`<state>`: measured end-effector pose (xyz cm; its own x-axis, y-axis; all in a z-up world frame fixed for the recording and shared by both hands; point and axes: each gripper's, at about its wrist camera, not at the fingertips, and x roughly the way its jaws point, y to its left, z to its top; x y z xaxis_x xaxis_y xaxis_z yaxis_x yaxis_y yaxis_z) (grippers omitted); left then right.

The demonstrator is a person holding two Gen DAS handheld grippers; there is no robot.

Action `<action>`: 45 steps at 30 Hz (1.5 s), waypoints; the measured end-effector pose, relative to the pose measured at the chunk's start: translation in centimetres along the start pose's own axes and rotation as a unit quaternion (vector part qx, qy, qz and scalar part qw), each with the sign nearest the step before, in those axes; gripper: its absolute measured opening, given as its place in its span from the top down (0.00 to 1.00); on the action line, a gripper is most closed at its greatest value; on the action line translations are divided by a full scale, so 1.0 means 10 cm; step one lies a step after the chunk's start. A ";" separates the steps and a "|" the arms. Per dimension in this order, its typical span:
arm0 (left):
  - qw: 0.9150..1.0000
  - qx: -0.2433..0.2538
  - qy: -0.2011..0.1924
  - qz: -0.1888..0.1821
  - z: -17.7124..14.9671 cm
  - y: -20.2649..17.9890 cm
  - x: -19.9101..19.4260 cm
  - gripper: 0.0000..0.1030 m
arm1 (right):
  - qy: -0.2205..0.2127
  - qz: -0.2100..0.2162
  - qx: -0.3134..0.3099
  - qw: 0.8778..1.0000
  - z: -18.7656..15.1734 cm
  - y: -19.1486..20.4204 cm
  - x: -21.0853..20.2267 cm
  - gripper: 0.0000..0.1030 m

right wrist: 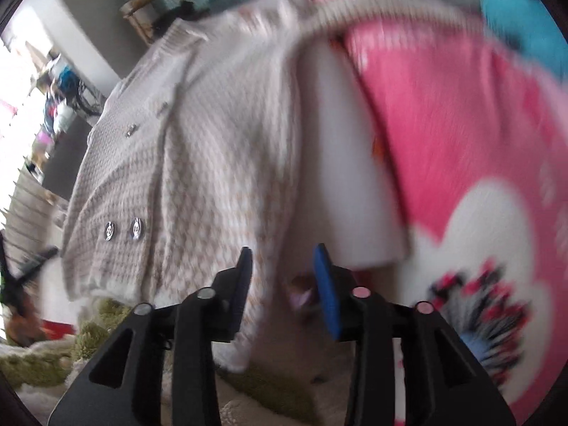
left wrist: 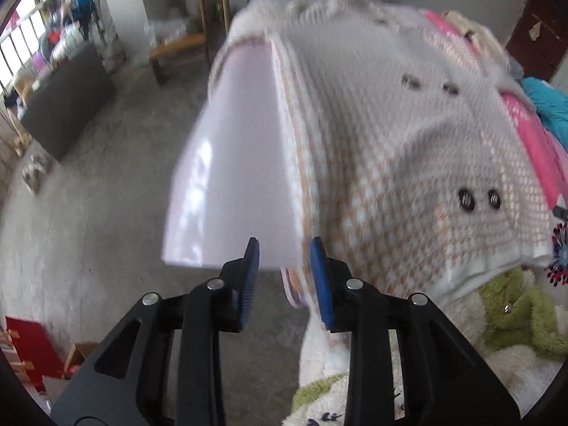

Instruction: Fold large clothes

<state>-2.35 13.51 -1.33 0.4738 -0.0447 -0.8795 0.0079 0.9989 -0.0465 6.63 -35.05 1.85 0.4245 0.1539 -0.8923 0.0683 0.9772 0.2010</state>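
A cream and tan checked knit cardigan [left wrist: 383, 135] with dark buttons lies spread over a white folding board [left wrist: 234, 163]; the board's left flap sticks out bare. My left gripper [left wrist: 284, 252] is open at the near edge of that flap, beside the cardigan's left side. In the right wrist view the cardigan [right wrist: 198, 156] fills the left and middle, and a white board flap [right wrist: 344, 163] shows at its right edge. My right gripper [right wrist: 282, 252] is open at the near edge of the cardigan's right side. Both views are blurred.
A pink blanket with a white and dark flower pattern [right wrist: 461, 135] lies under the board on the right. Green and white fluffy fabric [left wrist: 511, 312] lies near me. A grey floor [left wrist: 88, 195], a dark box [left wrist: 67, 103] and wooden chairs [left wrist: 213, 3] are to the left.
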 end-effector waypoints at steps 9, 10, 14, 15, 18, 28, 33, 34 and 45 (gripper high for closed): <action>0.995 0.070 -0.040 -0.059 0.58 -0.75 0.31 0.71 | -0.021 0.044 -0.109 0.993 0.54 0.79 0.52 0.61; 0.995 0.077 -0.031 -0.059 0.60 -0.82 0.39 0.71 | -0.009 0.039 -0.111 0.993 0.54 0.80 0.62 0.61; 0.994 0.082 0.034 -0.063 0.48 -0.85 0.75 0.71 | 0.055 0.027 -0.113 0.992 0.41 0.72 0.96 0.61; 0.994 0.082 0.033 -0.066 0.47 -0.84 0.77 0.71 | 0.055 0.025 -0.124 0.990 0.40 0.73 0.95 0.61; 0.994 0.070 0.023 -0.086 0.51 -0.75 0.65 0.69 | 0.067 0.027 -0.133 0.988 0.49 0.81 0.81 0.53; 0.991 -0.091 -0.078 -0.061 1.21 0.23 0.44 0.32 | 0.021 0.123 -0.196 0.973 1.48 1.68 0.73 0.29; 0.966 -0.226 -0.101 -0.070 1.53 1.02 0.54 0.30 | 0.025 0.152 -0.260 0.953 1.67 2.32 1.15 0.29; 0.959 -0.253 -0.098 -0.082 1.58 1.17 0.62 0.29 | 0.035 0.156 -0.265 0.951 1.69 2.42 1.28 0.29; 0.742 -0.598 0.040 -0.301 1.10 2.10 2.19 0.29 | 0.069 0.159 -0.279 0.945 1.68 2.72 1.78 0.29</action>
<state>17.88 33.64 -16.34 0.6466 -0.5258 -0.5526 -0.6137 0.0716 -0.7863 31.23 -8.19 -1.82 0.2198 0.4320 -0.8747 -0.5456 0.7977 0.2568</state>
